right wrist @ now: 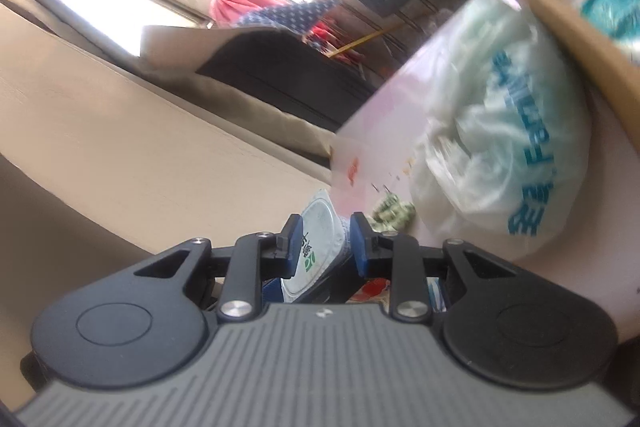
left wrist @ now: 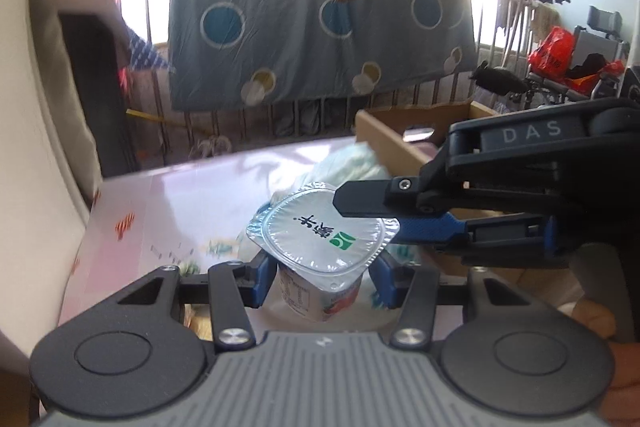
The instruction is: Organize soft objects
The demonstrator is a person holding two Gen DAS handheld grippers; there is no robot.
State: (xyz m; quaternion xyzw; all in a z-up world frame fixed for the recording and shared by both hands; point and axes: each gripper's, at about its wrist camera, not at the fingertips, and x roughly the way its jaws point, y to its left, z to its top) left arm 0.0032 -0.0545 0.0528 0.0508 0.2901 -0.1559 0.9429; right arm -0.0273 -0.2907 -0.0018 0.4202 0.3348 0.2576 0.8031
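Note:
A white yogurt cup (left wrist: 324, 231) with a sealed foil lid and green logo hangs above the pink table (left wrist: 168, 211). My left gripper (left wrist: 324, 281) is shut on the cup's body, blue pads pressing both sides just under the rim. My right gripper (left wrist: 372, 221) comes in from the right and is shut on the lid's rim, one finger above and one below. In the right wrist view the cup's lid (right wrist: 320, 227) stands edge-on between the right gripper's (right wrist: 326, 247) blue pads.
A white plastic bag (right wrist: 500, 131) with blue lettering lies on the table against an open cardboard box (left wrist: 400, 151). Behind the table runs a railing hung with a blue blanket (left wrist: 312, 39). A beige cushion (left wrist: 60, 99) rises on the left. A hand (left wrist: 592, 315) holds the right gripper.

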